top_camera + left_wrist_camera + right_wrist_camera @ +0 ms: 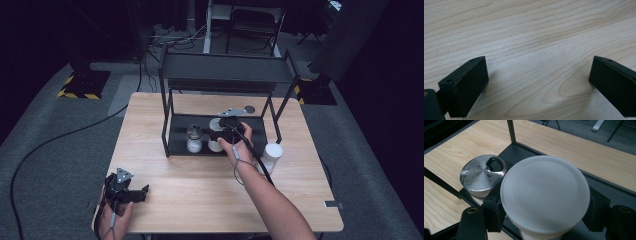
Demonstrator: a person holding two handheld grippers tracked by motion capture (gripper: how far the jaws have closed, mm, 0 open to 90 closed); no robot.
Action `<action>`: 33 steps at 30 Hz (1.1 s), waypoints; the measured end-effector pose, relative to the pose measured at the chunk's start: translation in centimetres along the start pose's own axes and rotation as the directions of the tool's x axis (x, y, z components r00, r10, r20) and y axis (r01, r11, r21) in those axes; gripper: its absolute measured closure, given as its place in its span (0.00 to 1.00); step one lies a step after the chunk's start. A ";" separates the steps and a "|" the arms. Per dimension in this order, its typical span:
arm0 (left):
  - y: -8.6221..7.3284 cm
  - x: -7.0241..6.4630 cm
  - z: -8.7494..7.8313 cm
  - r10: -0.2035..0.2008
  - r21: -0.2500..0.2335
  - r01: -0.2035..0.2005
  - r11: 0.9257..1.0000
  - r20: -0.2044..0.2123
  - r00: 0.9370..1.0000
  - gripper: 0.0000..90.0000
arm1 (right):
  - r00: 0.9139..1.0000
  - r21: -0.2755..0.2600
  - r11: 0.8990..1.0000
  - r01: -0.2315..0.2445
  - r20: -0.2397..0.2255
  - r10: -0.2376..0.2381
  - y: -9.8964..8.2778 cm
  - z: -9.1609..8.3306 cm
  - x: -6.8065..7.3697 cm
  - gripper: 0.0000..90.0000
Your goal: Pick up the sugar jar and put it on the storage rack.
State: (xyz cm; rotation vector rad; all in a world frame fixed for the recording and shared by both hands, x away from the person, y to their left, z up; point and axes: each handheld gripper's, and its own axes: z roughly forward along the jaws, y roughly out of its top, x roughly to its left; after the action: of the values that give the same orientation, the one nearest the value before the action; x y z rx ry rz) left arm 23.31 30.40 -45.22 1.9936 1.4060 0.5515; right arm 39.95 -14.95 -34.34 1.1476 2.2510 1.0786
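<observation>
From the high view, the right gripper (223,134) reaches into the bottom shelf of a black metal rack (227,75) in the middle of the wooden table (200,190). Its jaws pinch a white jar (216,125) over the shelf. A glass shaker (194,139) with a metal top stands just beside the jar, at its 9 o'clock. A second white container (272,154) sits on the table outside the rack, at about 4 o'clock from the gripper. The left gripper (137,194) rests near the table's front left corner, with lots of bare wood between it and the rack. In the left gripper view, the two black jaws are spread wide over bare wood, holding nothing. In the right gripper view, the white jar (545,192) has a round, smooth white lid with faint raised letters. The black jaws squeeze it from both sides. The shaker's shiny metal lid (482,175) with a dark opening almost touches the jar at 10 o'clock. A thin black rack post (511,131) stands behind them at 12 o'clock.
</observation>
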 end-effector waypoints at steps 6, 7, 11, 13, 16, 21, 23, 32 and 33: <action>0.0 0.0 0.0 0.000 0.000 0.000 1.000 0.000 1.000 0.02 | 1.000 0.005 1.000 -0.008 -0.002 0.008 -0.1 0.4 0.0 0.36; 0.0 0.0 0.0 0.001 0.000 -0.001 1.000 0.000 1.000 0.02 | 1.000 0.003 1.000 -0.010 -0.002 0.010 -0.2 0.5 0.0 0.36; 0.0 0.0 0.0 0.001 0.000 -0.001 1.000 0.000 1.000 0.02 | 1.000 0.003 1.000 -0.027 -0.002 0.027 -0.2 0.5 -0.2 0.36; 0.0 0.0 0.0 0.000 0.000 0.000 1.000 0.000 1.000 0.02 | 0.999 0.002 0.999 -0.042 -0.003 0.042 -0.3 0.5 -0.4 0.35; 0.0 0.0 0.0 0.000 0.001 0.000 1.000 0.001 1.000 0.02 | 0.998 -0.010 0.998 -0.068 -0.014 0.068 -0.6 0.4 -0.9 0.28; 0.0 0.0 0.0 0.000 0.001 0.000 1.000 0.001 1.000 0.02 | 0.998 -0.040 0.997 -0.067 -0.007 0.067 -0.8 -0.9 -0.8 0.18; 0.0 0.0 0.0 -0.001 0.002 0.001 1.000 0.002 1.000 0.02 | 0.998 -0.049 0.997 -0.059 -0.006 0.059 -0.8 -1.7 -0.8 0.17; 0.1 0.0 0.1 0.001 0.001 -0.001 1.000 0.004 1.000 0.01 | 0.999 -0.101 0.994 -0.045 -0.017 0.043 -1.9 -5.4 -1.2 0.13; 0.1 0.0 0.1 0.001 0.001 -0.001 1.000 0.004 1.000 0.01 | 0.999 -0.104 0.994 -0.045 -0.017 0.043 -2.0 -5.8 -1.3 0.13</action>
State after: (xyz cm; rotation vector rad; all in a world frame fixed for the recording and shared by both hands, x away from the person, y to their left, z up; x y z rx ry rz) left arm 23.49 30.38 -45.24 1.9956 1.4027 0.5471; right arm 35.99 -19.38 -32.28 1.1545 2.1621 1.2108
